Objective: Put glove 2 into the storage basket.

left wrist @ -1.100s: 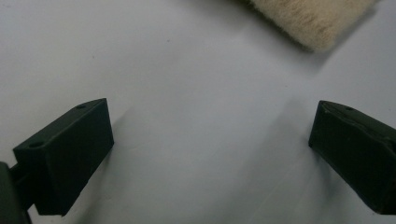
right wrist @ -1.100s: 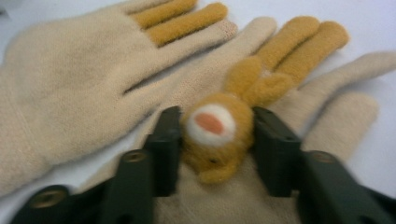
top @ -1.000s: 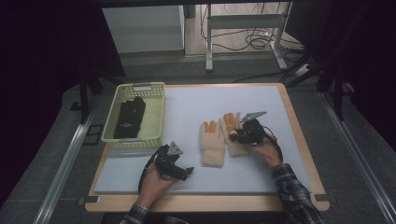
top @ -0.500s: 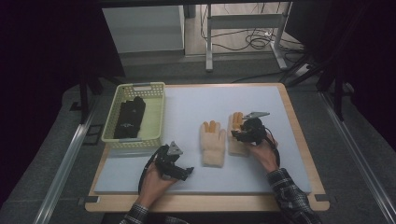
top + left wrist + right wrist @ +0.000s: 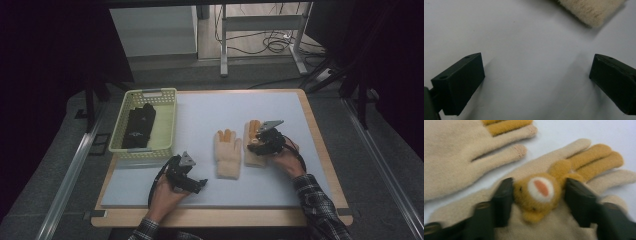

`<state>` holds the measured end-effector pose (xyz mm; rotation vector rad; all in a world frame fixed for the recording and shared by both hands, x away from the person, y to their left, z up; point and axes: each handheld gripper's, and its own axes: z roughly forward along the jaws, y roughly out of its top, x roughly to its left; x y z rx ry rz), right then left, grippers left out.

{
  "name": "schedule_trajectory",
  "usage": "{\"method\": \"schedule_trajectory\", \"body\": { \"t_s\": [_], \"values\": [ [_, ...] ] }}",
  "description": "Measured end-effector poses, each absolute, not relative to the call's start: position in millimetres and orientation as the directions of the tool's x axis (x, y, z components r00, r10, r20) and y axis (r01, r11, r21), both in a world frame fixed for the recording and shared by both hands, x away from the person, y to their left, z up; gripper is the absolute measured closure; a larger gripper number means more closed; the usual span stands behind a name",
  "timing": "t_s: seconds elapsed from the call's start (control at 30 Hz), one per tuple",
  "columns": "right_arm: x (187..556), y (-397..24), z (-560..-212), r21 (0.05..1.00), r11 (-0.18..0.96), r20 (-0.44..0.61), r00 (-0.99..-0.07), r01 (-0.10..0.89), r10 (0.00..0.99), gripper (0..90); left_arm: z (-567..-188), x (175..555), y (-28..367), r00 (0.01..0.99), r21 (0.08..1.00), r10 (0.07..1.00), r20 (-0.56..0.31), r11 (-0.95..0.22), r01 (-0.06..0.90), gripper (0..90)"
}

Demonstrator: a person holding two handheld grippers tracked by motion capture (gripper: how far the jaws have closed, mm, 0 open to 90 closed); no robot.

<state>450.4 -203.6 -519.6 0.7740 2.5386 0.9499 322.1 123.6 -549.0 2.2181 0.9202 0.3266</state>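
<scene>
The right gripper point(image 5: 537, 192) has just been closing its jaws around the fuzzy brown bear face point(image 5: 537, 191) on the right glove point(image 5: 254, 145), with a jaw on each side of it. That glove lies flat on the white mat point(image 5: 225, 107), just beside the other glove point(image 5: 228, 152). The left gripper point(image 5: 536, 82) rests wide open with nothing in it, near the yellow basket point(image 5: 167, 122).

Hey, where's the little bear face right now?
The bear face sits on the back of the right-hand beige glove, between the right gripper jaws, beside the other glove on the white mat.
</scene>
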Motion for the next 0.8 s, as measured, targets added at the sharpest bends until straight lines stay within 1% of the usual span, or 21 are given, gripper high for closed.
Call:
{"method": "schedule_trajectory", "body": {
  "t_s": [0.1, 0.2, 0.37, 0.63, 0.8],
  "values": [
    [451, -204, -519, 0.681, 0.612, -0.074, -0.794, 0.402, 0.603, 57.8, -549, 322, 124, 0.715, 0.692, 0.698, -0.034, -0.500, 0.521, 0.0],
    [449, -206, -516, 0.686, 0.589, -0.054, -0.778, 0.427, 0.627, 61.5, -549, 322, 124, 0.715, 0.692, 0.698, -0.033, -0.500, 0.521, 0.0],
    [444, -213, -505, 0.708, 0.541, -0.015, -0.757, 0.454, 0.654, 61.8, -549, 322, 124, 0.715, 0.692, 0.699, -0.034, -0.500, 0.521, 0.0],
    [429, -211, -478, 0.740, 0.517, 0.002, -0.770, 0.431, 0.638, 61.8, -549, 322, 124, 0.715, 0.692, 0.698, -0.034, -0.500, 0.521, 0.0],
    [420, -204, -463, 0.753, 0.500, 0.031, -0.782, 0.428, 0.623, 61.8, -549, 322, 124, 0.717, 0.690, 0.696, -0.031, -0.504, 0.519, 0.0]
  ]
}}
